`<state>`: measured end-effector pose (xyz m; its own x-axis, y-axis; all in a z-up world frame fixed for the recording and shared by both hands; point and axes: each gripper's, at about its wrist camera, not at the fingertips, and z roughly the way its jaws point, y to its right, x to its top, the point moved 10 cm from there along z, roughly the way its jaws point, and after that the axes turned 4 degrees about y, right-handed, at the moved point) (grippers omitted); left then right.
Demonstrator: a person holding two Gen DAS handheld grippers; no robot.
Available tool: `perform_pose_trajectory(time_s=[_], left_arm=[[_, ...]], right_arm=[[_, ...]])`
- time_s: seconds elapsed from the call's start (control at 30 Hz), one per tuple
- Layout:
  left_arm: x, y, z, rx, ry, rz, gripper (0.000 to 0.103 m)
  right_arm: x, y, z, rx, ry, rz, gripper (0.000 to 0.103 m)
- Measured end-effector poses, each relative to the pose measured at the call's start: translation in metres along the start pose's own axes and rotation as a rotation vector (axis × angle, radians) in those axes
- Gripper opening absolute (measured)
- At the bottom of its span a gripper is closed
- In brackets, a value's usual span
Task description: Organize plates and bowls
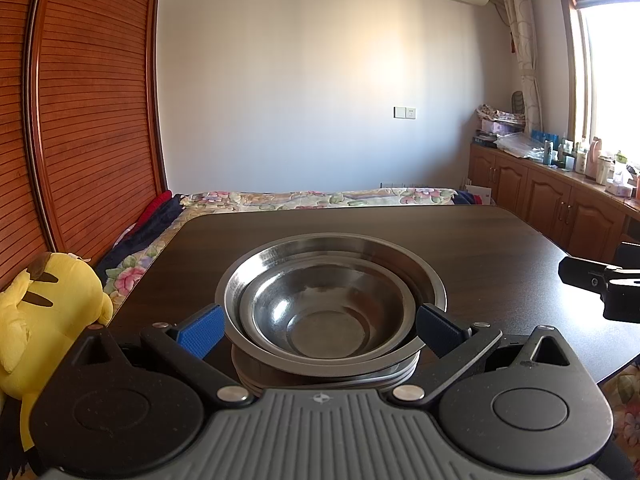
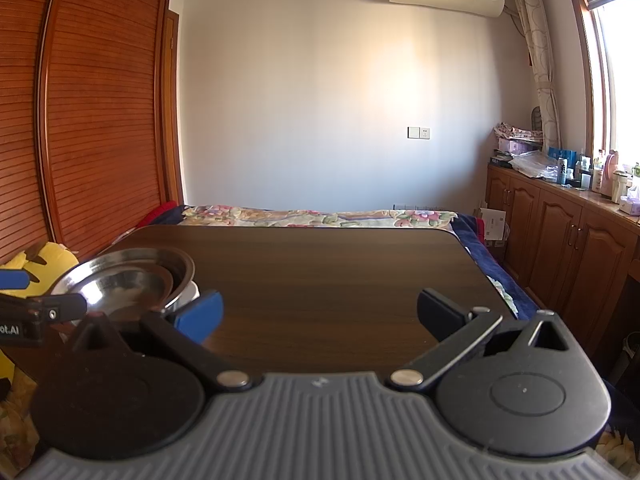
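Holding our left gripper (image 1: pixel 320 330) spread wide, we see its blue pads (image 1: pixel 202 330) flanking the stack without clearly touching it. The small steel bowl (image 1: pixel 326 320) sits nested in the larger steel bowl (image 1: pixel 420 268), both atop flat plates (image 1: pixel 256 376) on the dark table (image 1: pixel 480 240). Our right gripper (image 2: pixel 320 316) is equally wide and grips nothing, hovering over bare table to the right of the stack. A yellow plush toy (image 1: pixel 52 312) lies just beside the table's left edge.
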<state>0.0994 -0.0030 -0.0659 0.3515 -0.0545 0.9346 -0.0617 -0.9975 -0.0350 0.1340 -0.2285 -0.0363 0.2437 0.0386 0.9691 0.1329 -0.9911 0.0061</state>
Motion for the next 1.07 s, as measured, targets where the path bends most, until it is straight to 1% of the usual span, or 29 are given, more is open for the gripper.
perform_pose_trajectory(time_s=[1.07], left_arm=[[0.0004, -0.0015, 0.0005, -0.006, 0.0, 0.001, 0.103]], right_arm=[[-0.0014, -0.0006, 0.0009, 0.0, 0.0, 0.003, 0.103]])
